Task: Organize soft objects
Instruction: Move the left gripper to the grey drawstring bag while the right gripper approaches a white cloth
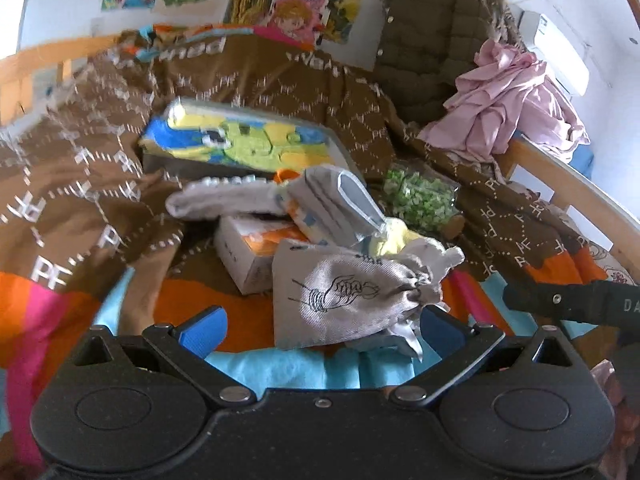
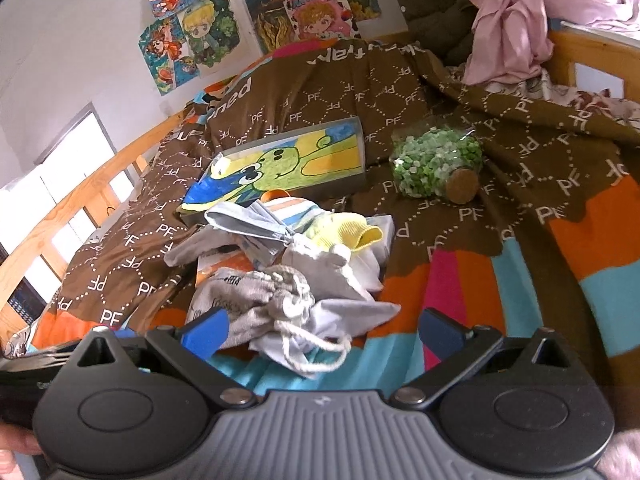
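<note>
A grey drawstring cloth pouch with a printed hand drawing [image 1: 344, 300] lies on the near part of the bed's brown patterned blanket [image 1: 80, 168], at the front of a heap of socks and small boxes. The left claw [image 1: 324, 330] and right claw [image 2: 324, 330] are both spread wide around the pouch, gripping nothing. Farther right lies a corked glass jar of green beads [image 2: 436, 162].

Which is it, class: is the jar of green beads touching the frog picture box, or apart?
Apart. The right wrist view shows brown blanket between the jar and the box.
</note>
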Tool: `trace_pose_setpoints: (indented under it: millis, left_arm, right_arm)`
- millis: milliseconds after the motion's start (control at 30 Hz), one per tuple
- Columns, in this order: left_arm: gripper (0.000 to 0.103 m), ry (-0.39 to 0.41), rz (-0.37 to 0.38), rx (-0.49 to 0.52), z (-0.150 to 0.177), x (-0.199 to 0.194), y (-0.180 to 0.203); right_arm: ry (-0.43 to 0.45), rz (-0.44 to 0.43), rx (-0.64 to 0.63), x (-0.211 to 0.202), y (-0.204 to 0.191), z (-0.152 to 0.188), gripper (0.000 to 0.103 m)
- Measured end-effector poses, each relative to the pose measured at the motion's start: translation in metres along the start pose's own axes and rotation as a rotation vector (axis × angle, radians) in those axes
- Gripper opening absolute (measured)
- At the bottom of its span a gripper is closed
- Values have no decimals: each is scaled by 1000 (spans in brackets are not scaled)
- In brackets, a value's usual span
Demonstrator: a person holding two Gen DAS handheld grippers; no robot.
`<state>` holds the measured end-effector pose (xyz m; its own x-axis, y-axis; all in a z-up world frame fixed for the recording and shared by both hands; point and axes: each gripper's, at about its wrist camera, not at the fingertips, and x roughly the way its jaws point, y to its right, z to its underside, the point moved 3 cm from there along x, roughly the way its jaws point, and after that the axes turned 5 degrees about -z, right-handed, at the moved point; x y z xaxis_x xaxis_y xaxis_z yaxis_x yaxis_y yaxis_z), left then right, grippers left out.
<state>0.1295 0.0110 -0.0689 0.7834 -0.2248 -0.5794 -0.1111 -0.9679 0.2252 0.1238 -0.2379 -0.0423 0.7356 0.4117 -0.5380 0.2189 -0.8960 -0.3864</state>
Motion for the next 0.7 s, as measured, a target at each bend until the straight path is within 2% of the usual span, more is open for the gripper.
trace_pose_setpoints:
  millis: [100, 267, 433, 700]
  left_arm:
    - [102, -43, 9, -66, 0, 18, -13]
    - [102, -93, 72, -197, -2, 44, -34]
    - [100, -138, 122, -290, -2, 63, -47]
    - [94, -176, 191, -342, -2, 78, -49]
  right_arm:
    - [6, -28, -13, 11, 2, -9, 103]
    - [13, -77, -64, 35, 5, -23, 103]
    - [-21, -128, -81, 57, 12, -32, 103]
    - [-71, -165, -144, 79, 26, -49, 103]
